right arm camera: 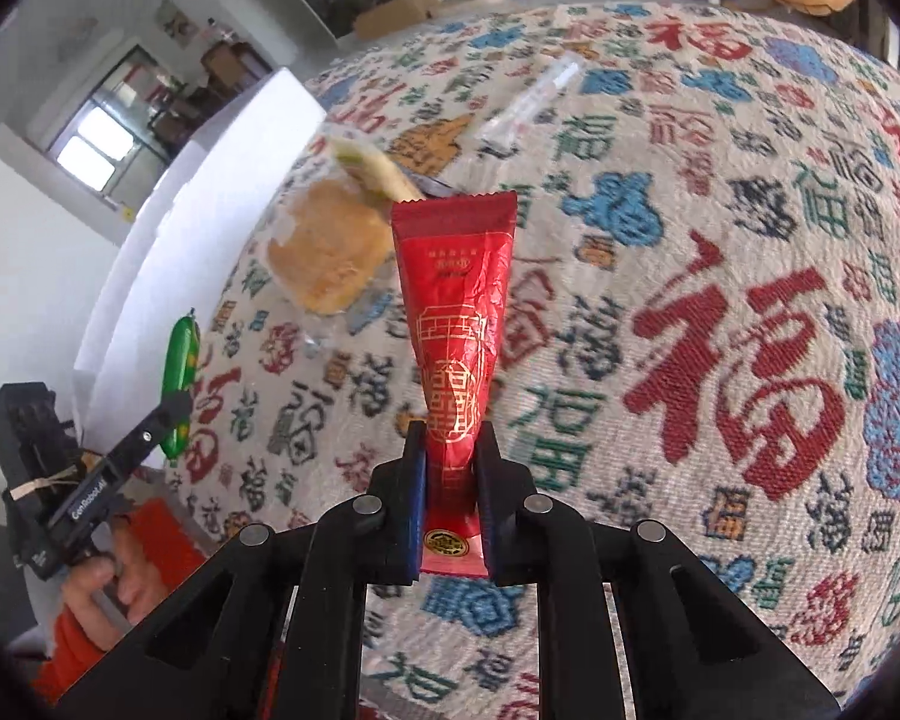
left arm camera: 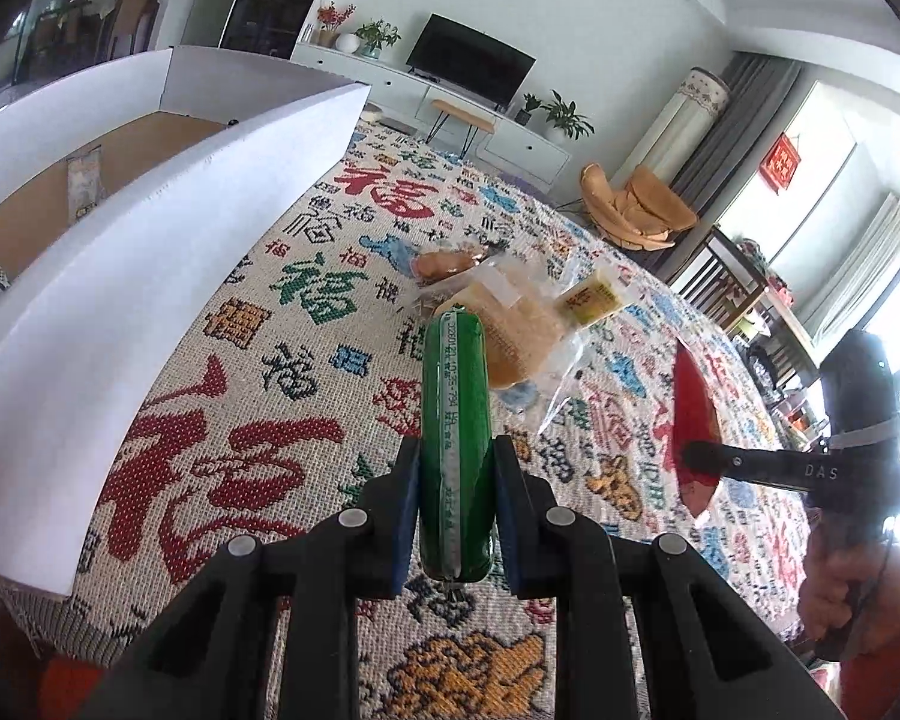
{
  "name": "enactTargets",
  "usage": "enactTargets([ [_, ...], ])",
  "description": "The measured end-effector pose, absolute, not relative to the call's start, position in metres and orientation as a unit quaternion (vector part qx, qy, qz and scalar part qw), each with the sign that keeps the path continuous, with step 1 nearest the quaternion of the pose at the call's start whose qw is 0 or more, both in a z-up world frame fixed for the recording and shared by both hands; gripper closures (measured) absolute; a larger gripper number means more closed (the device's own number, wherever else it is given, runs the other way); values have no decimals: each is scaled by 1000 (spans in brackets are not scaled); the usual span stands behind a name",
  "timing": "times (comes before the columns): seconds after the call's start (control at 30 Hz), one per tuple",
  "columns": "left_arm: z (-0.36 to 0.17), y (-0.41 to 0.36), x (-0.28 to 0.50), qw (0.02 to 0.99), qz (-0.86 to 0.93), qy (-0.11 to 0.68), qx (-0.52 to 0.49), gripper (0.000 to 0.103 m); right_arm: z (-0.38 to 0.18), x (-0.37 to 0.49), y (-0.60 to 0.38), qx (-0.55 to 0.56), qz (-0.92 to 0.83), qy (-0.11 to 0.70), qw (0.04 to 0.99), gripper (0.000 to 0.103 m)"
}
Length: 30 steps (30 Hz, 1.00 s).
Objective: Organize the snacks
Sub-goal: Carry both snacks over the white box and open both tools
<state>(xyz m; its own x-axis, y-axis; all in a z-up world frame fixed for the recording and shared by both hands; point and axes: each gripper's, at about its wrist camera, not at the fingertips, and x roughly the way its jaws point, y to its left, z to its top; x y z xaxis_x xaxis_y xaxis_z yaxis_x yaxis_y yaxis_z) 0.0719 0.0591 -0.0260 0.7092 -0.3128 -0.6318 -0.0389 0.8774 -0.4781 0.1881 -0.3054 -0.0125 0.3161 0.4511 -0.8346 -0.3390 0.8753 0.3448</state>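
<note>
white box (left arm camera: 150, 276) (left), bread packets (left arm camera: 510, 324) ahead

Bright living room, television (left arm camera: 471, 63), white cabinet (left arm camera: 498, 126)

Left gripper (left arm camera: 456, 474), right gripper (right arm camera: 450, 468): both clamped, angled down.

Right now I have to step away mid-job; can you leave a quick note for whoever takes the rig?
Left tongs: shut on the green sausage stick, lifted off the patterned cloth.
Right tongs: shut on the red snack packet, also lifted.
White box sits to the left; it already holds at least one packet.
Still loose on the cloth: bread in clear wrap, a small yellow-label packet, a brown wrapped snack behind them.
Left to do: put both held snacks in the box, then collect the rest.
</note>
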Motion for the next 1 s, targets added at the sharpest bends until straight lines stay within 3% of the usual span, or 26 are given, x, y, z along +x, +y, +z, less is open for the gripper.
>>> enactTargets([
  [0.3,70,158,40,917,10,289,-274,81,85,190,-155,39,398,442,803,88],
  [0.53,74,269,46,905,175,316,-225,80,97,179,9,16,494,440,750,85],
  [0.57,68,280,48,897,206,326,-215,77,90,177,25,20,503,446,740,81],
  [0.6,62,289,50,890,224,337,-210,62,82,176,41,21,508,456,731,65],
  [0.63,54,294,51,883,233,349,-209,33,75,177,51,21,505,463,728,54],
  [0.67,48,298,50,877,241,358,-212,22,69,176,56,26,500,466,729,42],
  [0.7,45,298,44,878,247,350,-214,16,66,175,54,33,496,463,734,42],
  [0.83,39,272,30,888,222,328,-232,12,56,174,9,24,468,439,766,42],
  [1.0,55,183,39,915,107,316,-227,8,51,160,-104,-52,379,362,850,38],
])
